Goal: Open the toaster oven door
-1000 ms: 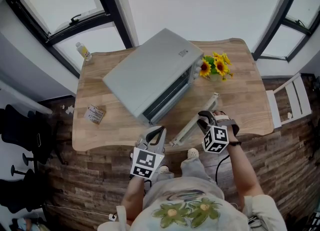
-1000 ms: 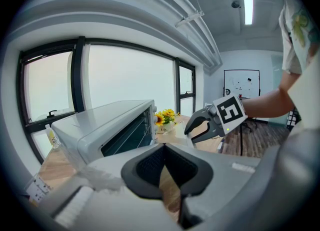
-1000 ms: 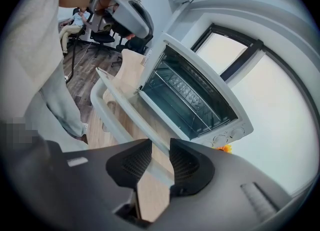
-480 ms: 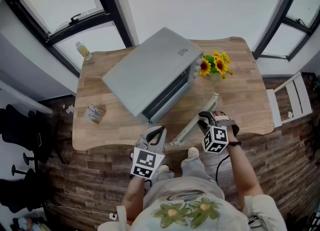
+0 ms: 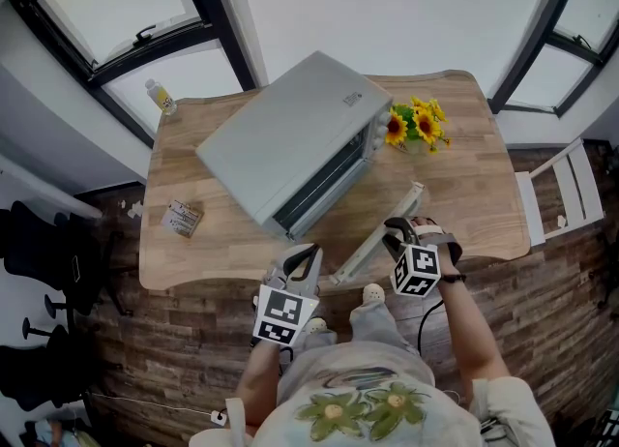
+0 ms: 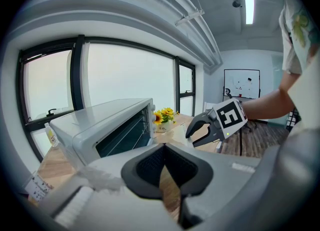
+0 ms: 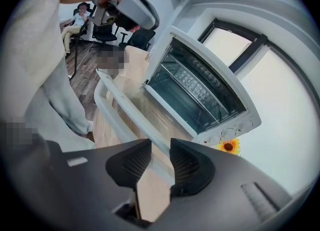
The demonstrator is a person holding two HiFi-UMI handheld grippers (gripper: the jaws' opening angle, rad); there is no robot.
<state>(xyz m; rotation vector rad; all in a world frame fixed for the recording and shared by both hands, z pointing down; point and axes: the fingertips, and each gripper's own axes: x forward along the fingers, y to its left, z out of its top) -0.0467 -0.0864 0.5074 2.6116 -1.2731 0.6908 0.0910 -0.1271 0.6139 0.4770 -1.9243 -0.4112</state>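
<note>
Two grippers sat by the near edge of the table (image 5: 464, 155). The left gripper (image 6: 164, 147) was shut tight on nothing, idle just short of the toaster oven (image 5: 285, 135). The right gripper (image 7: 160, 143) stood half-wide and angled down, its jaws clasped on the door handle (image 7: 120, 102). Beyond it the door (image 5: 353, 215) lay dropped flat over the table, leaving the oven's inside bare to view. Over the last second nothing had shifted: door, oven and both hands matched the earlier views. By that reading the opening looked finished, with only letting go left. Farther back, sunflowers (image 5: 416, 126) stood beside the oven.
</note>
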